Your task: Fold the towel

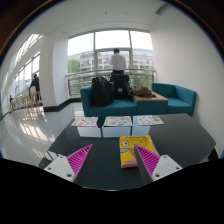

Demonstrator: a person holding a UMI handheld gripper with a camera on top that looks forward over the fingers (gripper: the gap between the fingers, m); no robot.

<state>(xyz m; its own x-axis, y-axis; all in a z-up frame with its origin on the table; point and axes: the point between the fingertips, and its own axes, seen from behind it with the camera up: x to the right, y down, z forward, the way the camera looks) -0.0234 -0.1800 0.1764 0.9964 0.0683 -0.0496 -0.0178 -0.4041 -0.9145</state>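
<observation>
My gripper (112,162) is open and holds nothing; its pink pads (76,158) stand wide apart over a dark table (100,145). A yellow printed box or book (132,150) lies flat on the table just ahead of the right finger, touching neither finger. Three flat white printed pieces (117,122) lie in a row along the table's far edge; I cannot tell whether they are cloth or paper. I see no plain towel.
Beyond the table stands a teal sofa (175,98) with a dark backpack (101,91) on it and a small wooden table (150,96) beside. A person (119,62) stands at the large windows. Another person (36,85) is far to the left on the white floor.
</observation>
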